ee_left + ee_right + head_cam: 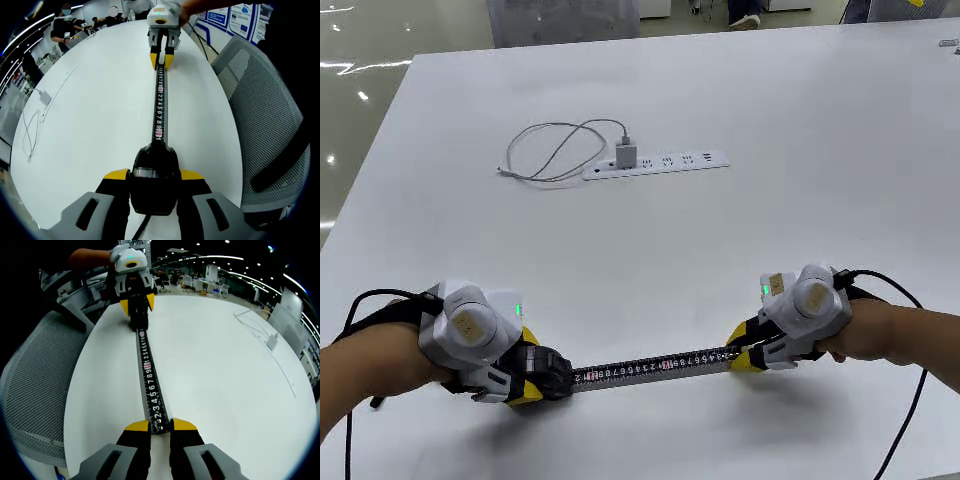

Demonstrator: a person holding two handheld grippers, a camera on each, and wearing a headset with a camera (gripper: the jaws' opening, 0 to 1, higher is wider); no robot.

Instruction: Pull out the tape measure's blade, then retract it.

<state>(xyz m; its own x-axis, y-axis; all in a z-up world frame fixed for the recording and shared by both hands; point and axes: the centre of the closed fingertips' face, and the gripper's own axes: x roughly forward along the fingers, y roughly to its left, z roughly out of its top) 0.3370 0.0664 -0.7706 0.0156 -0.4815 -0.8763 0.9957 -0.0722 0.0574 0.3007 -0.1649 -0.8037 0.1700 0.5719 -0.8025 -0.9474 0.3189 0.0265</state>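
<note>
The left gripper (pixel 535 375) lies low near the table's (pixel 650 250) near edge. Its jaws are closed on the tape measure case (pixel 154 180), and the person's left hand (pixel 385 362) holds it. Facing it from well apart, the right gripper (pixel 740 347), held in the right hand (pixel 858 330), pinches the blade (pixel 150 385) at its end between yellow-tipped jaws.

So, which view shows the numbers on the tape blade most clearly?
The right gripper view: the blade runs up the middle from the right gripper, with large, readable numbers. The left gripper view shows the blade leaving the black case, but its numbers look smaller. In the head view the blade is thin and its numbers tiny.
</note>
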